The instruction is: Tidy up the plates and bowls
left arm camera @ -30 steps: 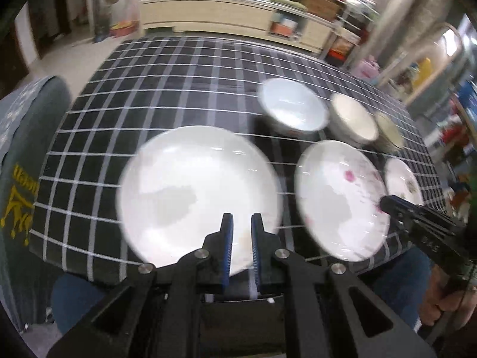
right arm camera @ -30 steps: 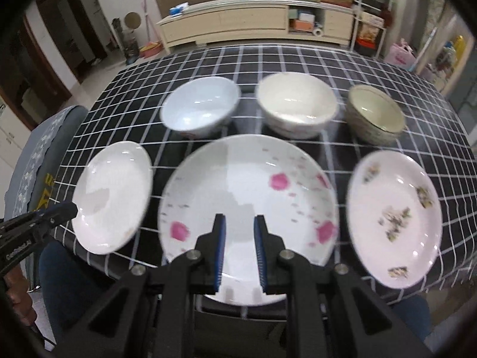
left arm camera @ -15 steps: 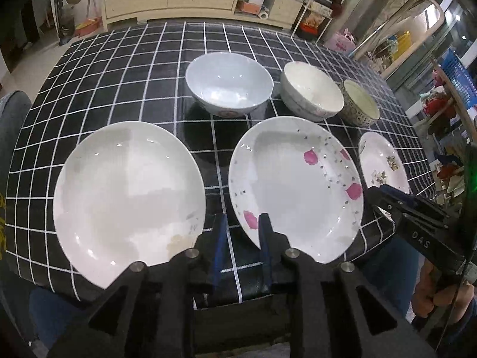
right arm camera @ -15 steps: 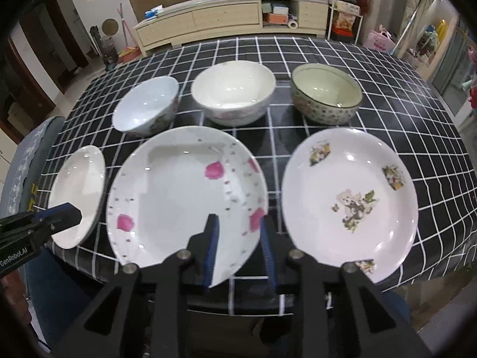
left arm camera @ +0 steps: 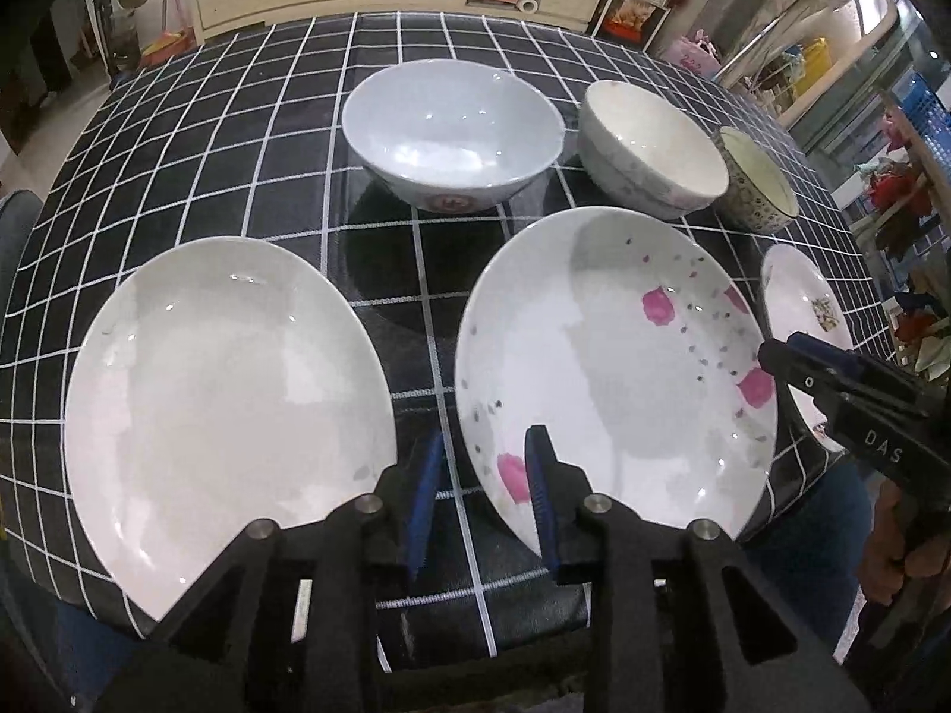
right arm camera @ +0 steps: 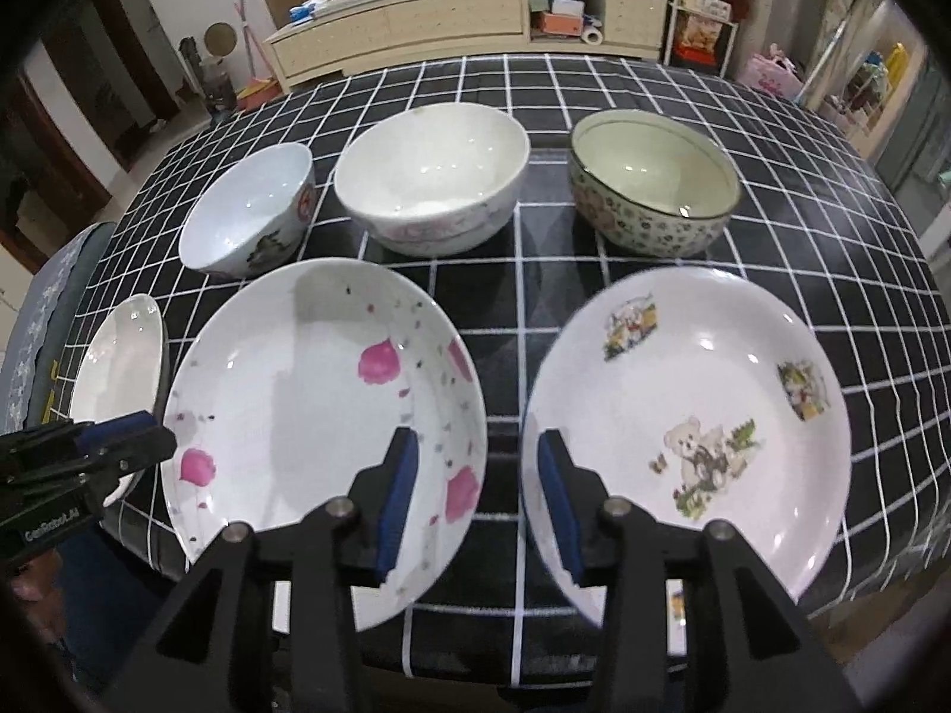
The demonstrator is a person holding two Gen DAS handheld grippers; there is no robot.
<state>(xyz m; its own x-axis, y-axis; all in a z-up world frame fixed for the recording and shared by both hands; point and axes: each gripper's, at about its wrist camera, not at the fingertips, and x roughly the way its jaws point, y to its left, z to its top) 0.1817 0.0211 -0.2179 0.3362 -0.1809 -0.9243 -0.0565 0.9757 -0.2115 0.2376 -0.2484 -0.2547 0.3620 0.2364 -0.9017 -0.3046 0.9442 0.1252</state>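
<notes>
Three plates lie along the table's near edge: a plain white plate (left arm camera: 226,380), a pink-flowered plate (left arm camera: 612,362) (right arm camera: 321,404) and a bear-picture plate (right arm camera: 689,410). Behind them stand a pale blue bowl (left arm camera: 452,131) (right arm camera: 249,208), a white bowl (right arm camera: 431,178) and a green-patterned bowl (right arm camera: 654,181). My left gripper (left arm camera: 481,499) is open and empty, over the gap between the white and pink plates. My right gripper (right arm camera: 472,499) is open and empty, over the gap between the pink and bear plates.
The table has a black cloth with a white grid (right arm camera: 832,190). A grey chair back (right arm camera: 65,297) stands at the left. A long cabinet (right arm camera: 452,18) runs behind the table.
Both grippers have shifted right along the near edge and opened wider. The left went from the white plate to the gap beside the pink plate; the right from the pink plate toward the bear plate.
</notes>
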